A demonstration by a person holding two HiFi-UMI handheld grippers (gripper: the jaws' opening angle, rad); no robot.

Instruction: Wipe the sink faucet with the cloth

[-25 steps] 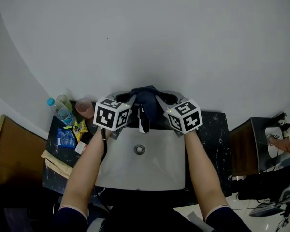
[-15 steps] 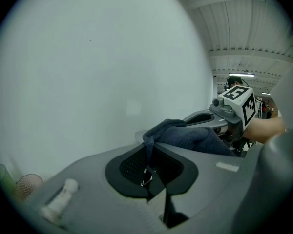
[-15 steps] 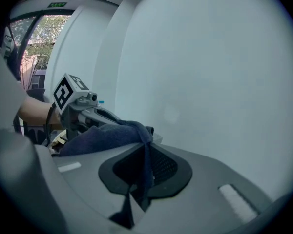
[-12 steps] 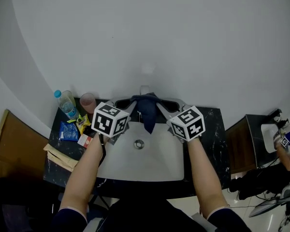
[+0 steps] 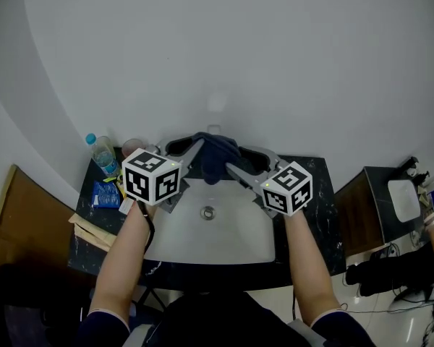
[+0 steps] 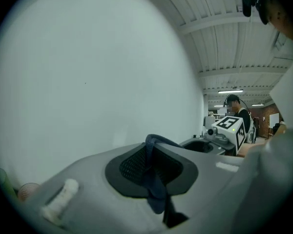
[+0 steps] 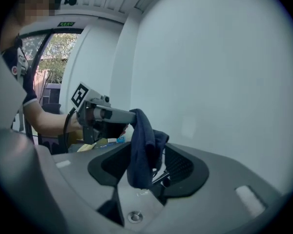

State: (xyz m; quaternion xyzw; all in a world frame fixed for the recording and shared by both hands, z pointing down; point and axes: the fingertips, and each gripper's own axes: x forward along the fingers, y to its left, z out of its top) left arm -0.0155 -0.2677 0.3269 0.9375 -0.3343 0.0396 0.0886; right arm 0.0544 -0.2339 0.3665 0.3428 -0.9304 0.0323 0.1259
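Observation:
A dark blue cloth (image 5: 213, 155) hangs above the back of the white sink (image 5: 235, 248). My left gripper (image 5: 196, 150) is shut on its upper edge, and blue fabric (image 6: 155, 182) shows pinched between the pads. My right gripper (image 5: 236, 160) has just been opening. Its jaws stand wide apart on either side of the hanging cloth (image 7: 142, 147) without pressing it. Behind the cloth's lower end a bit of the chrome faucet (image 7: 159, 176) peeks out. In the head view the cloth hides the faucet. The drain (image 5: 208, 212) lies below.
On the dark counter (image 5: 322, 194) to the left stand a water bottle (image 5: 99, 152), a pink cup (image 5: 132, 147) and blue and yellow packets (image 5: 102, 194). A plain white wall rises right behind the sink. A person (image 6: 238, 114) stands far off.
Both grippers have risen with the cloth and carried it toward the wall, off the faucet spout. The right jaws have spread apart and drawn back slightly.

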